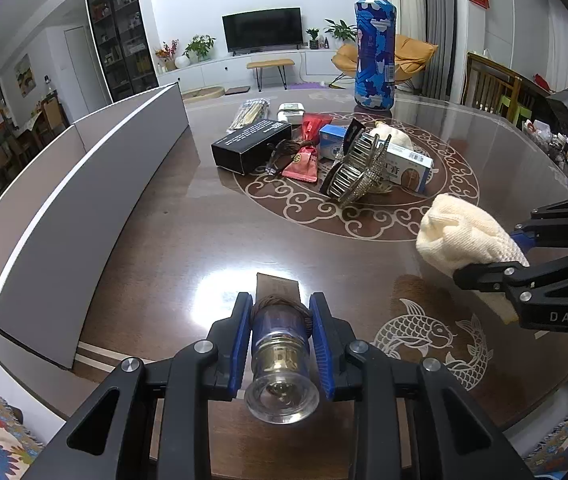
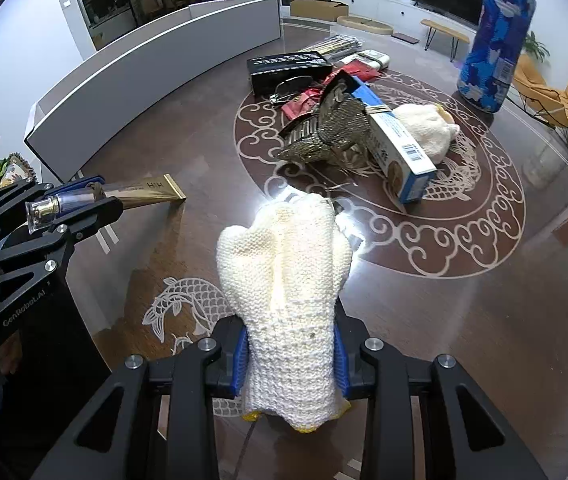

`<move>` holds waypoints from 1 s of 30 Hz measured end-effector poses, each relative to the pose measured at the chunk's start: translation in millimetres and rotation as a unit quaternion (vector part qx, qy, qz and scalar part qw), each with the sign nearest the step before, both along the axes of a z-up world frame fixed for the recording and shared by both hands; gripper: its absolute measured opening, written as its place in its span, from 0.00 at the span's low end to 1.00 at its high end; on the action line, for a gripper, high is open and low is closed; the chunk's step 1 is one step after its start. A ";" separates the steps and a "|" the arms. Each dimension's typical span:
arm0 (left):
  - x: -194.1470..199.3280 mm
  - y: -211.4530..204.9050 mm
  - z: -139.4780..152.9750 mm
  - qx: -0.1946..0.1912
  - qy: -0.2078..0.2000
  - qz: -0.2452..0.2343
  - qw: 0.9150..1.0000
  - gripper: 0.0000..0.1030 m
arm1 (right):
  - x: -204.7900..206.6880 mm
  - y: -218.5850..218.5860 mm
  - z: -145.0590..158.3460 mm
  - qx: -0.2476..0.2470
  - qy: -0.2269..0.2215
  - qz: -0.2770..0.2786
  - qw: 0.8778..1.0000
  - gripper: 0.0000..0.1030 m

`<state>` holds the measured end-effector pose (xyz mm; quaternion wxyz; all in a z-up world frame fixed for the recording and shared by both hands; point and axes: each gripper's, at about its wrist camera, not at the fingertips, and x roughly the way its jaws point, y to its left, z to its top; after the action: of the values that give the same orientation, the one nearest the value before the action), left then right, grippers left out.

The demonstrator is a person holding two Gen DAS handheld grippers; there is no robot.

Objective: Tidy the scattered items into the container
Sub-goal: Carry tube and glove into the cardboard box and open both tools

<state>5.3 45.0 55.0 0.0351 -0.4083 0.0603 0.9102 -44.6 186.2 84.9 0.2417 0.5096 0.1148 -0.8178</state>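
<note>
My left gripper is shut on a gold tube with a clear cap, held low over the brown table; the cap points back at the camera. In the right wrist view the same gripper and tube are at the left. My right gripper is shut on the cuff of a cream knitted glove, which stands up between the blue pads. The left wrist view has that glove and gripper at the right. The grey and white container stands along the table's left side.
A pile lies on the table's middle ornament: a black box, red packets, a metal hair claw, a blue-white carton and a second cream glove. A tall blue patterned bottle stands behind it.
</note>
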 end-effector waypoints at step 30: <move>-85.2 -323.5 83.5 0.184 0.013 0.202 0.962 0.27 | -129.8 -381.7 103.3 -0.065 0.103 0.171 0.978 0.33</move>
<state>-79.9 -278.4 138.5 -0.0761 -0.3870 -0.1915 0.8988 -174.4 -195.5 188.2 0.3977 0.3785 0.1709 -0.8181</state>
